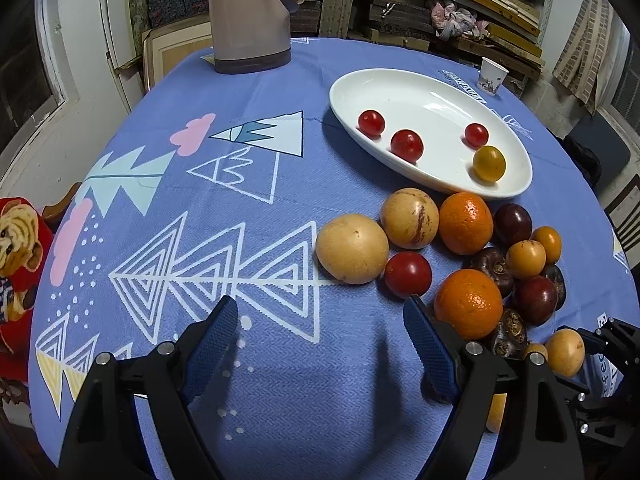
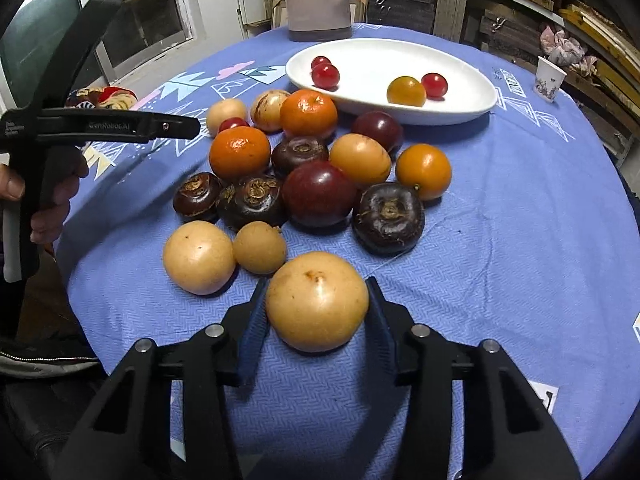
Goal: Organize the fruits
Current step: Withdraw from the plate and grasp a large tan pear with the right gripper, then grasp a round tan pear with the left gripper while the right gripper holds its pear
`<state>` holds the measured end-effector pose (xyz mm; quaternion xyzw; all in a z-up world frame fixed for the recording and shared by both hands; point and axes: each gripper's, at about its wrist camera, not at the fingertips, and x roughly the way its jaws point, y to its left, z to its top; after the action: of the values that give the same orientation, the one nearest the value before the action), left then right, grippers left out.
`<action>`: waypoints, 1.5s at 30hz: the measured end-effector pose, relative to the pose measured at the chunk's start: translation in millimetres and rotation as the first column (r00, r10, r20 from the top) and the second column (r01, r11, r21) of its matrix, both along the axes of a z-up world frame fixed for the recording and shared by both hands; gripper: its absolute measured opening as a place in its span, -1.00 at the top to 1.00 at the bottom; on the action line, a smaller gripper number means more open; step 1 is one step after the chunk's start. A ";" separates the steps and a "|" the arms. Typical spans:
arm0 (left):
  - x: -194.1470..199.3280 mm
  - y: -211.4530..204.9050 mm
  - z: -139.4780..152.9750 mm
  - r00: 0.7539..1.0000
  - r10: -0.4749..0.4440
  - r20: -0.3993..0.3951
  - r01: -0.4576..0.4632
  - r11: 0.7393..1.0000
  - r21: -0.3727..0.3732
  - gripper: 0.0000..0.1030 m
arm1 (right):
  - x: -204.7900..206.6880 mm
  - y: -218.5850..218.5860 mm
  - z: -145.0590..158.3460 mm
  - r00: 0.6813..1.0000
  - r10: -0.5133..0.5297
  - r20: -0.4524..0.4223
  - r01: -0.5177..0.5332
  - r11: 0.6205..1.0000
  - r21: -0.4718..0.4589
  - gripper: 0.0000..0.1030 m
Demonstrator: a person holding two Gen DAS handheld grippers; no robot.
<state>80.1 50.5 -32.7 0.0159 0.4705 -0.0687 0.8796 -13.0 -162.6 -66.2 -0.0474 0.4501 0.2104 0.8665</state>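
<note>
Blue tablecloth [image 2: 520, 240]; right tongs [image 2: 316, 312] clenched on tan fruit [image 2: 317, 300], left tongs [image 1: 320, 344] released.

A blue tablecloth [image 2: 520, 240] printed with white triangles and pink clouds. On it, a white dish [image 2: 460, 104] of red and yellow cherry tomatoes [image 2: 325, 75] — beside orange tangerines [image 2: 240, 153], tan round fruit [image 2: 317, 301] and dark, perhaps purple-brown, fruit [image 2: 388, 213].
</note>
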 end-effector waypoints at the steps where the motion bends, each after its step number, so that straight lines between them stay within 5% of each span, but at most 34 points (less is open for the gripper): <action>1: 0.7 0.7 -0.4 1.000 0.002 0.001 -0.002 1.000 0.002 -0.66 | 0.0 -2.2 0.7 1.000 -0.005 0.001 0.005 1.000 0.012 0.11; 9: 12.9 1.8 -5.7 1.000 0.012 -0.009 -0.012 1.000 0.012 -0.66 | -0.7 -13.4 -0.3 1.000 -0.022 0.001 0.022 0.998 0.055 0.10; 14: 27.9 6.3 0.2 0.998 0.062 -0.025 -0.064 0.995 -0.083 -0.66 | -0.6 -13.8 -1.0 1.000 -0.013 0.002 0.013 0.998 0.060 0.10; 25: 61.1 -7.6 -18.7 0.988 0.108 -0.107 -0.110 0.994 -0.016 -0.63 | 0.5 -17.2 -1.3 1.000 -0.003 -0.008 0.004 0.996 0.087 0.09; 28: 59.6 -10.1 -21.1 0.990 0.104 -0.091 -0.098 0.993 0.061 -0.36 | 1.7 -17.8 -1.0 1.000 -0.001 -0.010 0.002 0.996 0.089 0.09; 33: 47.7 -3.0 -19.3 0.996 0.068 -0.059 -0.064 0.996 0.063 0.10 | 2.0 -15.8 -0.5 1.000 -0.001 -0.005 0.001 0.997 0.081 0.09; 45: 33.2 6.0 -12.9 0.997 0.063 -0.042 -0.061 0.997 0.047 0.12 | 0.7 -17.7 8.2 1.000 -0.023 0.013 0.022 0.996 0.085 0.10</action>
<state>113.3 56.5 -45.6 0.0202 0.4910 -0.0309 0.8704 -12.3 -180.3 -58.0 -0.0068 0.4353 0.2192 0.8732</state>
